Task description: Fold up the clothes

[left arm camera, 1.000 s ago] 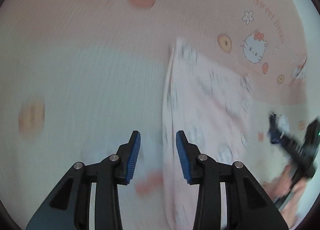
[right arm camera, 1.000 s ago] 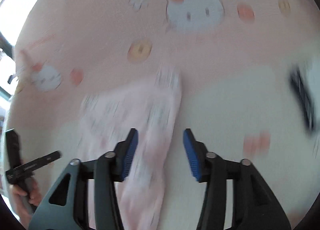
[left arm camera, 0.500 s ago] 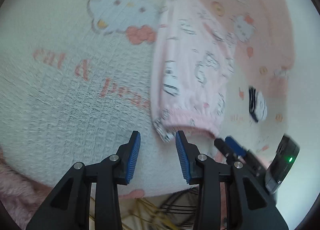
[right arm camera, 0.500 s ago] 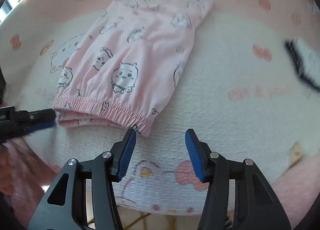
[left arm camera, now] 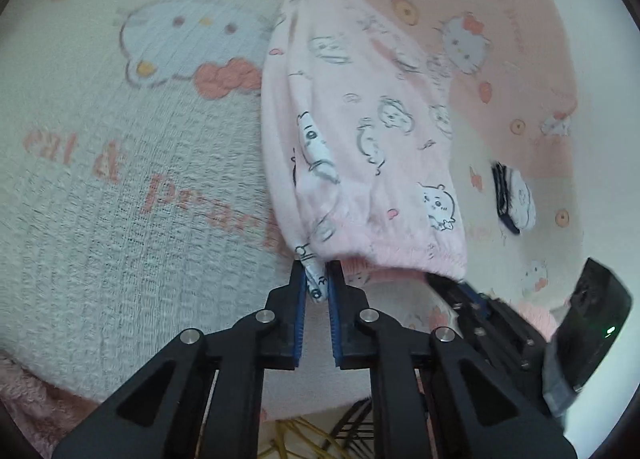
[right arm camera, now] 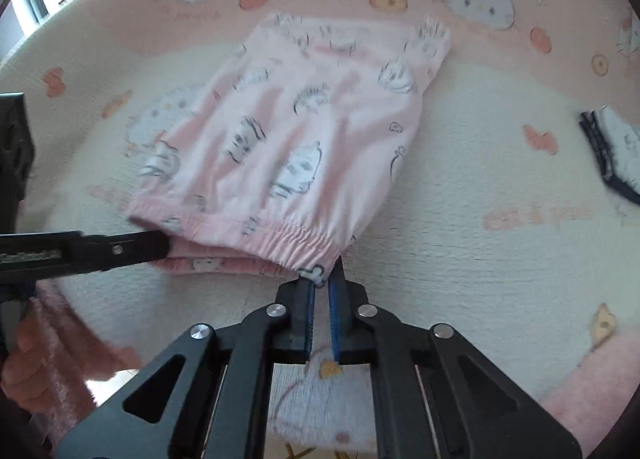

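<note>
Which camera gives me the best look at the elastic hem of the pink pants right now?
Right wrist view: the elastic hem of the pink pants runs nearly full width, between the left gripper and right gripper pinching its corners. The left wrist view shows it foreshortened, bunched at the left gripper.

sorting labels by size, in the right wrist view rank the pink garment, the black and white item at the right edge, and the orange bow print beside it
1. pink garment, by far the largest.
2. black and white item, though the frame edge cuts it off.
3. orange bow print, smallest.
</note>
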Demonstrator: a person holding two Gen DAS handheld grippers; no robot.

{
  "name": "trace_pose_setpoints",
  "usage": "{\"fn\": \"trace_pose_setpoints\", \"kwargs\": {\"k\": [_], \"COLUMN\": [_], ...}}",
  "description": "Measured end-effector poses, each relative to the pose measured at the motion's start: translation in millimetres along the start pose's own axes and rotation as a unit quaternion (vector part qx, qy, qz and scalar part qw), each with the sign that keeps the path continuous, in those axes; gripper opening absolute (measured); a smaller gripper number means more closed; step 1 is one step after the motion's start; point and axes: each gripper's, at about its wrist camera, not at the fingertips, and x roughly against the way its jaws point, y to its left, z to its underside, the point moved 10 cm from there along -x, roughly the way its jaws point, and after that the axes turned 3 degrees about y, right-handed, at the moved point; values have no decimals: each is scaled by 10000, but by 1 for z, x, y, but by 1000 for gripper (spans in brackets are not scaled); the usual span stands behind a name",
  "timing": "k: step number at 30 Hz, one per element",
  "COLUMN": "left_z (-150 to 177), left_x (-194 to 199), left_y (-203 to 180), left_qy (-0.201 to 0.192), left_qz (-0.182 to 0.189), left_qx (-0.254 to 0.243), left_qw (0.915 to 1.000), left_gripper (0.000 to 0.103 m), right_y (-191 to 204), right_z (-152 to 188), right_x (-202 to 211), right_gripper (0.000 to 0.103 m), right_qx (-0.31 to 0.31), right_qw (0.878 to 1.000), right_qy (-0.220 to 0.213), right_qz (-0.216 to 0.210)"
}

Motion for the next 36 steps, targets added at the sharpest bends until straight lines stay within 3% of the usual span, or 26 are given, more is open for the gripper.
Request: {"fn": "trace_pose_setpoints", "kwargs": {"k": [5, 13, 14, 15, 17, 22, 30, 33, 36], "left_z": [14, 36, 33, 30, 23, 19, 18, 13, 10], "left_x": [15, 6, 9, 12, 19, 12, -4, -7, -14], "left_y": [-8, 24, 30, 33, 36, 37, 29, 26, 25], "left_qy": [4, 480, 415, 327, 171, 186, 239, 193, 204], "left_qz": [121, -80, -22, 74, 206, 181, 584, 945, 923], "left_qx": [-157, 231, 401, 509, 584, 540, 813, 1048, 1063], "left_qw": [9998, 9985, 9983, 9981, 9979, 9982, 9947, 9898, 9898], "left_gripper": [10, 8, 8, 9, 14, 19, 19, 19, 19], "right_y": [-18, -23, -24, -24, -23, -19, -18, -21, -26], "right_z": [11, 43, 42, 39, 33, 15, 6, 2, -10], "right_x": [31, 11, 9, 8, 5, -5, -16, -17, -15], "right_gripper": [4, 4, 12, 30, 45, 45, 47, 47, 47], "right_qx": [-260, -564, -701, -852, -1090, -842, -1286, -1416, -1591], "right_qw": [9996, 9963, 9953, 9939, 9909, 9954, 9878, 9857, 9829], "right_qy": [-48, 651, 651, 634, 572, 303, 396, 350, 203], "right_qz": [-92, -49, -141, -291, -540, -333, -786, -848, -902]}}
